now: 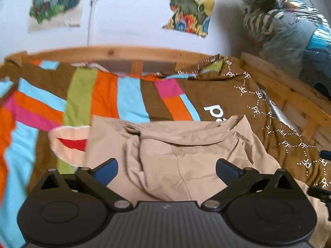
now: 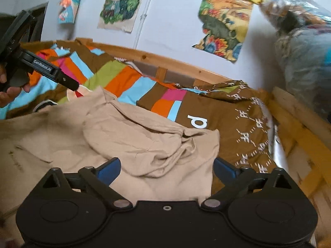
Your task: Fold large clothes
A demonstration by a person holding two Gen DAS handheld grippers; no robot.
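Note:
A large beige garment [image 1: 182, 153] lies crumpled on the bed, its waistband or hem edge folded over at the far side. In the left wrist view my left gripper [image 1: 166, 170] hovers just above it, blue-padded fingers [image 1: 107, 170] wide apart, nothing between them. The right wrist view shows the same beige garment [image 2: 128, 136] spread toward the left, with my right gripper [image 2: 166, 170] open over its near right part, empty. The left gripper's black body [image 2: 31, 68], held by a hand [image 2: 8, 95], is at the far left of that view.
A striped multicolour bedcover [image 1: 107, 95] with a brown panel of white letters [image 2: 248, 124] covers the bed. A wooden bed frame [image 1: 115, 53] runs along the far and right sides. Posters hang on the wall [image 2: 173, 20]. Plastic-wrapped bundles [image 1: 289, 31] are stacked at the right.

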